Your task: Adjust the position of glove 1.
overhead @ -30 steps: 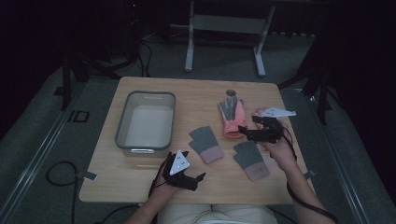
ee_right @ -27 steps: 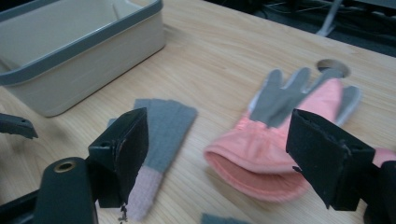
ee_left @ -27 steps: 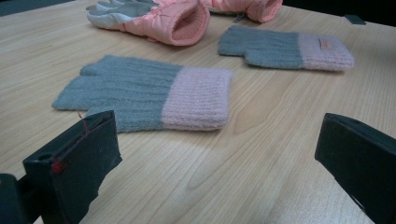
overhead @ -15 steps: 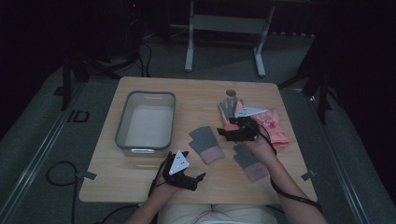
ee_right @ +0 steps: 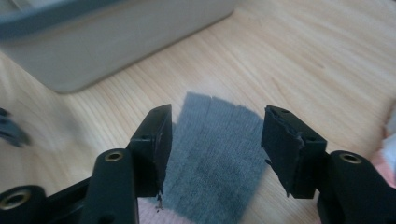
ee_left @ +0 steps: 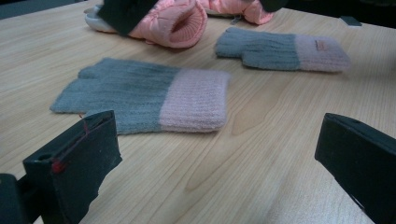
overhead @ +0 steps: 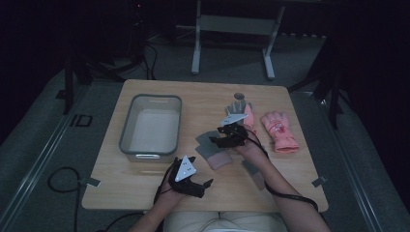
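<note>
A grey knit glove with a pink cuff (overhead: 212, 153) (ee_left: 140, 100) lies flat at mid-table. My right gripper (overhead: 216, 141) (ee_right: 217, 149) hovers low over its grey finger end (ee_right: 215, 163). Its jaws have just been closing and stand apart on either side of the fabric, with no pad touching it. A second matching knit glove (overhead: 252, 170) (ee_left: 285, 49) lies to the right, partly under the right forearm. My left gripper (overhead: 202, 186) (ee_left: 215, 163) rests open near the table's front edge, with bare wood between its jaws.
A grey plastic bin (overhead: 151, 126) (ee_right: 116, 32) stands at the left of the table. Two pink winter gloves (overhead: 278, 130) (ee_left: 173, 21) lie at the right, one partly behind the right gripper. A small grey cylinder (overhead: 238, 96) stands at the back.
My right gripper has moved left and down from over the pink gloves to over the knit glove, and its jaws have narrowed. The left gripper has stayed put.
</note>
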`<state>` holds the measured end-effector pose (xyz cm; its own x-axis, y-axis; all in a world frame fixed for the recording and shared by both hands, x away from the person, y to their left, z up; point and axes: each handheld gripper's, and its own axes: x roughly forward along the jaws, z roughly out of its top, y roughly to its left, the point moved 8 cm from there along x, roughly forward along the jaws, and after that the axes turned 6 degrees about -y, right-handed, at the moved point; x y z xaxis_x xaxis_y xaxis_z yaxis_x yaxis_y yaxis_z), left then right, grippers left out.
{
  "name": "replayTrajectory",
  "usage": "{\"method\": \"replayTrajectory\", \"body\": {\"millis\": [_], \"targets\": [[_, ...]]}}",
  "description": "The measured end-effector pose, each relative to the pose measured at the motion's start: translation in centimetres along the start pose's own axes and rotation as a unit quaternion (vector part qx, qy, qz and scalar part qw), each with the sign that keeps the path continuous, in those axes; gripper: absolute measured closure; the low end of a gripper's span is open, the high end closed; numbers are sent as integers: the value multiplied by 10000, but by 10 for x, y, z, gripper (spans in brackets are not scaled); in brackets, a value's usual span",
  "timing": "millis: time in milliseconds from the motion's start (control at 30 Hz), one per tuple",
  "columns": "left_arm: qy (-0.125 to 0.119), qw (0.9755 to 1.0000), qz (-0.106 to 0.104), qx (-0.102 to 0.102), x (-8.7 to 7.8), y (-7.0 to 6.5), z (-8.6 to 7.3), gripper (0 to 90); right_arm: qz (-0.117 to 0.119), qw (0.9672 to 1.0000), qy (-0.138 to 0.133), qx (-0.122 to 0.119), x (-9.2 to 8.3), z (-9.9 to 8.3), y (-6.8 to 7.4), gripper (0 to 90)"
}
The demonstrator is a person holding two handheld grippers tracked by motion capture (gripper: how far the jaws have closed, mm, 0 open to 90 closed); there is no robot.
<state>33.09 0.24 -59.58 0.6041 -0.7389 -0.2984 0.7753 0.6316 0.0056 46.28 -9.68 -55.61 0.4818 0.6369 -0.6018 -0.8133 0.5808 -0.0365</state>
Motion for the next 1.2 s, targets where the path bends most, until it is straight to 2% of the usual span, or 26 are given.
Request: {"method": "replayTrajectory", "body": {"millis": [133,233,267,400,533,700,867,967,1067,1200], "targets": [[3,10000,-29,-13,0,0,0,0,59,9995,277,-118,13,-10,-1,518],[4,10000,-37,-11,0,-1,0,0,318,9983,483,74,20,-18,1,561],[5,10000,-36,-13,0,-1,0,0,352,9980,527,65,23,-21,1,567],[7,10000,-32,-18,0,-1,0,0,344,9964,775,-28,33,-33,0,601],[10,10000,-34,-21,0,0,0,0,300,9964,784,-66,36,-36,0,648],[7,10000,-19,-20,0,0,0,0,173,9970,757,56,37,-36,2,749],[15,10000,5,-47,0,0,0,0,-66,9964,737,419,38,-35,4,822],[11,10000,21,-43,0,1,0,0,-263,9945,749,684,34,-30,6,855],[4,10000,26,-45,0,1,0,0,-413,9931,554,950,22,-19,10,856],[6,10000,16,-30,0,1,0,0,-645,9891,180,1311,-3,-2,17,857]]}}
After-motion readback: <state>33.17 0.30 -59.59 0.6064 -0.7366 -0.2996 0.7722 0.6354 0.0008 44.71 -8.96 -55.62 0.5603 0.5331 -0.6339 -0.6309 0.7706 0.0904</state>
